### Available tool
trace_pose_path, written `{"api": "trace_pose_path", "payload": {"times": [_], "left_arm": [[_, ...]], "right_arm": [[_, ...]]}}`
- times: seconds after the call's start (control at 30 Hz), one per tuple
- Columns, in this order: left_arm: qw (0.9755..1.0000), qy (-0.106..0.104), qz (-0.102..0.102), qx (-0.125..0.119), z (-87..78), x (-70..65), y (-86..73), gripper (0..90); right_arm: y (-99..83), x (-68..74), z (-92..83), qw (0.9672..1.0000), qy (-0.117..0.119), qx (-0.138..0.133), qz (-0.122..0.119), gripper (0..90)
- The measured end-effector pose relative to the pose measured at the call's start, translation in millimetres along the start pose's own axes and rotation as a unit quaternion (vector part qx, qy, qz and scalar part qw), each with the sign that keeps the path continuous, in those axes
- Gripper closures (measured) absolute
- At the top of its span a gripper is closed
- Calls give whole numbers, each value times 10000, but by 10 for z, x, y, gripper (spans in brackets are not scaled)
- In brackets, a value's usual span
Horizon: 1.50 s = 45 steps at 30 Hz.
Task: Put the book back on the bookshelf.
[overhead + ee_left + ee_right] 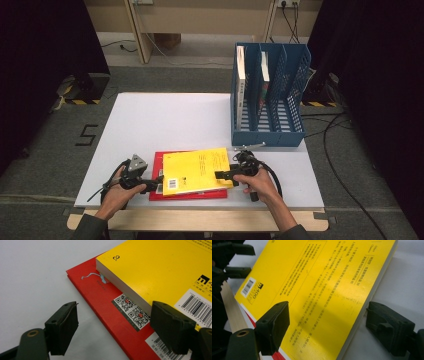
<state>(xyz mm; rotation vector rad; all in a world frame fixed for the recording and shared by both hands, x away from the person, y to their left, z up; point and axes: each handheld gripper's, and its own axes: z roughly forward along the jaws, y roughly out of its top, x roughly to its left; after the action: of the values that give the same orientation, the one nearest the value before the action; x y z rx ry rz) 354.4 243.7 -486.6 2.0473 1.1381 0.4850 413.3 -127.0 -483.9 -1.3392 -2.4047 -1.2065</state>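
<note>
High view: yellow book (197, 171) lies flat, back cover up, on top of a red book (159, 161) near the front edge of the white table (165, 120). Its long axis runs left-right, slightly skewed, barcode end toward the left gripper (156, 180).

Right gripper view: right gripper (327, 327) straddles the yellow book's edge, one jaw above the cover, the other beside the page block at table level; jaws wide apart, not visibly pressing.

Left gripper view: left gripper jaws apart, one over the table, the other over the yellow book's barcode corner; the red book's edge lies between them. No clamping seen.
</note>
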Motion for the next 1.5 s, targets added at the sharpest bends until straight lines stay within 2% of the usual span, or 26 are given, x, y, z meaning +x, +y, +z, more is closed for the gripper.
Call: {"api": "trace_pose_path", "payload": {"times": [0.07, 0.23, 0.3, 0.37, 0.43, 0.6, 0.63, 0.7, 0.77, 0.8, 0.9, 1.0, 1.07, 1.1, 1.2, 1.27, 1.37, 1.5], "left_arm": [[10000, 6, -17, -1, 1, -6, -2, 212], [10000, -32, -46, 1, 1, -38, -5, 237], [9999, 38, 102, -22, -5, -91, 4, 255], [9997, 26, 258, -25, -21, -135, 13, 352], [9994, 67, 329, -13, -27, -157, 15, 378], [10000, -17, 72, -38, -10, -104, -5, 329], [10000, -11, 70, -9, -8, -99, -8, 316], [9999, 58, 104, 83, 1, -82, -28, 251], [10000, -17, -47, 76, 6, -54, -52, 188], [9999, -36, -121, 88, 11, -46, -55, 179], [9999, 0, -132, 108, 19, -42, -51, 143], [9997, -31, -207, 114, 21, -38, -56, 145], [9995, -41, -276, 125, 25, -34, -61, 145], [9995, -40, -286, 118, 25, -33, -64, 142], [9993, -81, -349, 117, 29, -25, -69, 142], [9992, -95, -373, 132, 34, -17, -69, 136], [9988, -131, -464, 127, 42, -4, -75, 127], [9984, -143, -525, 124, 47, 4, -80, 116]], "right_arm": [[-10, -34, -13, 9996, 80, -103, 240, 207], [-22, -59, -6, 9979, 148, -297, 554, 195], [-33, -35, 6, 9975, 25, -380, 589, 180], [-34, -15, 16, 9964, 10, -431, 731, 160], [-47, -4, 20, 9951, -32, -527, 841, 161], [-75, 25, 27, 9956, -166, -590, 703, 174], [-86, 24, 21, 9958, -170, -604, 673, 190], [-100, 8, 11, 9958, -165, -636, 635, 228], [-132, -3, -3, 9951, -193, -725, 644, 263], [-149, -4, -5, 9949, -185, -768, 634, 263], [-152, 7, -7, 9946, -220, -768, 665, 281], [-150, 1, -7, 9944, -222, -778, 687, 288], [-157, -24, -10, 9928, -127, -854, 830, 300], [-170, -45, -13, 9903, -37, -945, 1021, 307], [-175, -61, -17, 9885, 52, -1007, 1127, 306], [-174, -31, -22, 9879, -10, -1050, 1137, 305], [-144, -25, -61, 9835, 153, -1199, 1349, 305], [-57, 7, -125, 9827, 305, -1346, 1238, 296]]}}
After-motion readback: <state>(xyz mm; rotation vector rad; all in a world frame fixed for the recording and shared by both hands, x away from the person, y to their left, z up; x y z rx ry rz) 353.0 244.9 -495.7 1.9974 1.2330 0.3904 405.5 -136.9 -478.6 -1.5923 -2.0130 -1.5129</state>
